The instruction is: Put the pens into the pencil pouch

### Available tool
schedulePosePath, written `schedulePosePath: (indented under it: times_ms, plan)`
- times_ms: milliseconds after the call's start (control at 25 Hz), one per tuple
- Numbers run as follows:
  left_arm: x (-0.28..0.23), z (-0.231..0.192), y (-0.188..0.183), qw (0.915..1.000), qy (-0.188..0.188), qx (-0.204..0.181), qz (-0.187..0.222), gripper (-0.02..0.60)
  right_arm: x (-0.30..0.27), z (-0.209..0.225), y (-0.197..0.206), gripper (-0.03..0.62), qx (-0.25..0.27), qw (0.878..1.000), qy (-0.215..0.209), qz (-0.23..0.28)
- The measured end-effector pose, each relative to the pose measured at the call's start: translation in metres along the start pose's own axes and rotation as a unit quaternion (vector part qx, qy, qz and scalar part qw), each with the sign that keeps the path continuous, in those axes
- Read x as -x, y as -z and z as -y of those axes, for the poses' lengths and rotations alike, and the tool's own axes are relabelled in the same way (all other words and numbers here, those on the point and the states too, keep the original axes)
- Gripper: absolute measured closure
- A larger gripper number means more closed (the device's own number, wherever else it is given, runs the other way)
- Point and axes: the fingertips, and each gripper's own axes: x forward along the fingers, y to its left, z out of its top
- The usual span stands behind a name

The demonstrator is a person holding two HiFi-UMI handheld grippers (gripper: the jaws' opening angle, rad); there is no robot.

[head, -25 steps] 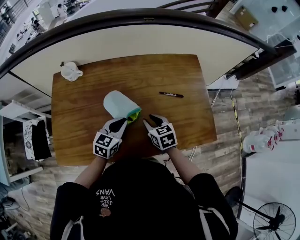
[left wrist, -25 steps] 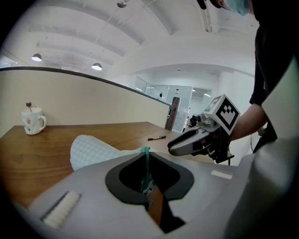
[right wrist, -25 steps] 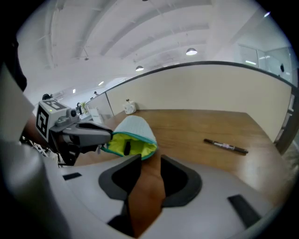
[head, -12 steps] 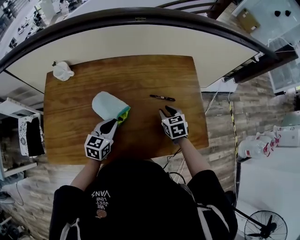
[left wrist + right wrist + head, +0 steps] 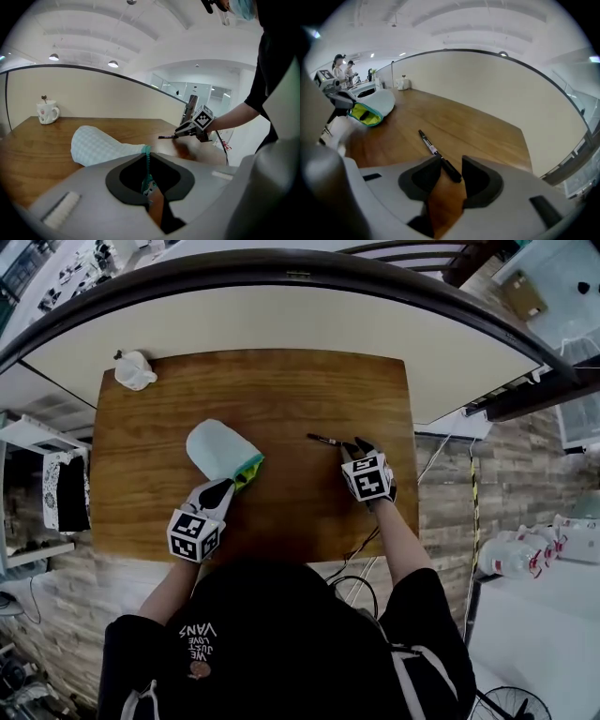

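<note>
- Black pen [image 5: 325, 440] lies flat on the table [image 5: 281, 390], at 3 o'clock from the pencil pouch [image 5: 217, 448].
- Right gripper [image 5: 354, 446]: jaws wide, just been opening. The pen's near end sits between them, not clamped.
- Left gripper [image 5: 225, 491]: jaws nearly closed, pinching the pouch's teal zipper edge at its 5 o'clock end.
- Right gripper view shows the pouch mouth gaping, with yellow-green lining; the left gripper view shows only the zipper edge, and a mug [image 5: 48, 112] at 10 o'clock.

My claw [image 5: 451, 165]: jaws apart, just been opening wider. Black pen [image 5: 435, 152] flat on wooden table [image 5: 487, 136], near end between jaws (not pinched), tip pointing ahead-left. Pouch [image 5: 370, 108] far ahead-left, mouth gaping, yellow lining.
</note>
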Motion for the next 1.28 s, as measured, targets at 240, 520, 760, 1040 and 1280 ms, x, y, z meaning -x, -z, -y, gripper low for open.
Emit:
schedulePosePath:
  times_ms: [240,520,760,1040,1280]
  plan:
    - [-0.003,-0.001,0.001,0.9999,-0.006,0.016,0.003,0.549,-0.009,-0.002,0.010,0.477,0.028,0.998,-0.055,-0.019]
    - [-0.003,-0.006,0.003,0.9996,-0.006,0.027,0.007,0.549,-0.009,-0.011,0.013,0.517,0.017,0.996,-0.088,-0.020]
    - [-0.004,-0.006,0.000,0.9995,0.005,0.027,0.013,0.549,-0.002,-0.020,0.018,0.525,0.019,0.997,-0.067,-0.034]
    - [-0.001,-0.008,-0.002,0.9992,0.028,0.022,0.015,0.549,0.022,-0.051,0.020,0.526,-0.009,0.999,-0.048,-0.018]
    - [0.008,-0.011,-0.001,0.9983,0.055,0.013,0.014,0.549,0.038,-0.099,0.021,0.526,-0.042,0.998,-0.048,-0.010]
